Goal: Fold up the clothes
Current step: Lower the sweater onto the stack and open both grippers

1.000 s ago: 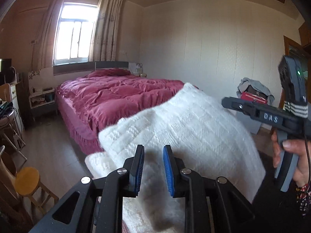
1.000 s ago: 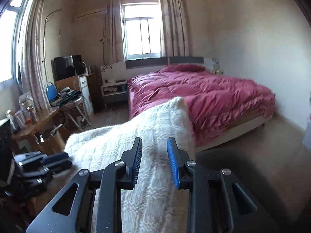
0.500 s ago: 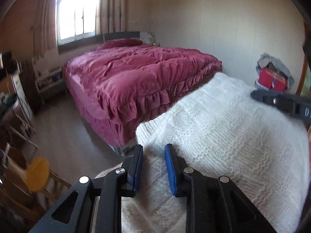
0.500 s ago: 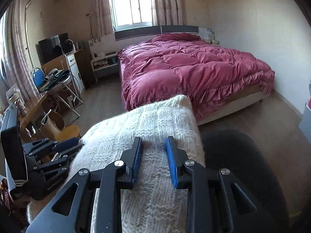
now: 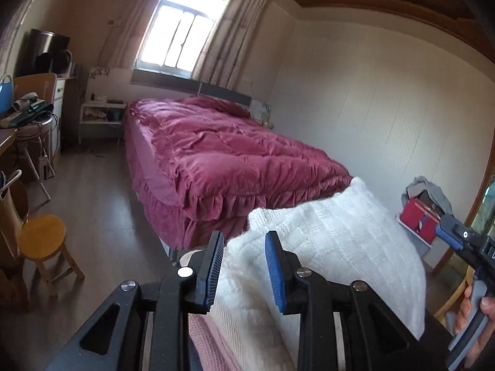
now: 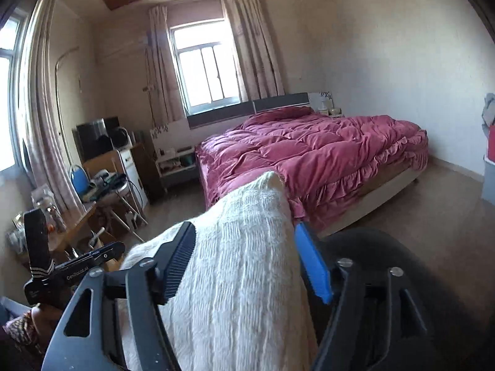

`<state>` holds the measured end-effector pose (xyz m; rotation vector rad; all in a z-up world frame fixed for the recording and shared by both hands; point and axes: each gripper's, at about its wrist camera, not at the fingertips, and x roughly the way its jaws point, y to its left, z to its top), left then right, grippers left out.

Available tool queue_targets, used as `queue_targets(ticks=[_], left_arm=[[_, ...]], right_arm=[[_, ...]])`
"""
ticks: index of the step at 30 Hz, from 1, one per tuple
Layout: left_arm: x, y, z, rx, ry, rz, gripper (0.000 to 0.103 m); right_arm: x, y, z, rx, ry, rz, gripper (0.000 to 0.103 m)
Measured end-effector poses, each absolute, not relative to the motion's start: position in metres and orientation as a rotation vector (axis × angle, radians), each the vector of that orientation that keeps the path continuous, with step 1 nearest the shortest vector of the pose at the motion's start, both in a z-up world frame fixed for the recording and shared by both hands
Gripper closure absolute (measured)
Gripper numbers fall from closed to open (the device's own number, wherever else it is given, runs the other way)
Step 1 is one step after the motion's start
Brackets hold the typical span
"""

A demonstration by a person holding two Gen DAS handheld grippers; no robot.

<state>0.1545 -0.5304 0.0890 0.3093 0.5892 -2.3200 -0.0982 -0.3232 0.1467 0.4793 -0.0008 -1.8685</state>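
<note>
A white knitted sweater [image 5: 334, 256] is folded into a thick bundle and held up between both grippers. My left gripper [image 5: 244, 266] is shut on its left edge, the blue pads pressing the fabric. In the right wrist view the sweater [image 6: 241, 266] lies between the jaws of my right gripper [image 6: 247, 256], which stand wide apart, open. The right gripper also shows at the right edge of the left wrist view [image 5: 464, 241]. The left gripper shows at the lower left of the right wrist view [image 6: 74, 266].
A bed with a crimson quilt [image 5: 229, 154] stands ahead. A small wooden stool [image 5: 43, 241] and a cluttered desk [image 6: 77, 216] are on the left. A red box under grey clothes [image 5: 423, 210] sits by the right wall. A dark round surface [image 6: 386, 262] lies below.
Both cameras have tilted back up toward the room. The right gripper's jaws have opened wide around the sweater. The left gripper stays shut on it.
</note>
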Motion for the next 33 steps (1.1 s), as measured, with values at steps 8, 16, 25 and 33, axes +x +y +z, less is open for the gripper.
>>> queue_targets(ticks=[8, 16, 25, 33], left_arm=[[0.184, -0.420, 0.059, 0.274, 0.555, -2.290, 0.073], [0.153, -0.355, 0.022, 0.457, 0.538, -2.163, 0.071], [0.136, -0.359, 0.001, 0.609, 0.584, -1.990, 0.072], [0.125, -0.345, 0.009, 0.581, 0.394, -1.910, 0.072]], right_arm=[[-0.054, -0.238, 0.083, 0.619, 0.007, -1.925, 0.024], [-0.005, -0.230, 0.032, 0.589, 0.299, -2.000, 0.003], [0.007, -0.228, 0.016, 0.620, 0.252, -2.012, 0.000], [-0.005, -0.224, 0.014, 0.668, 0.176, -2.042, 0.000]])
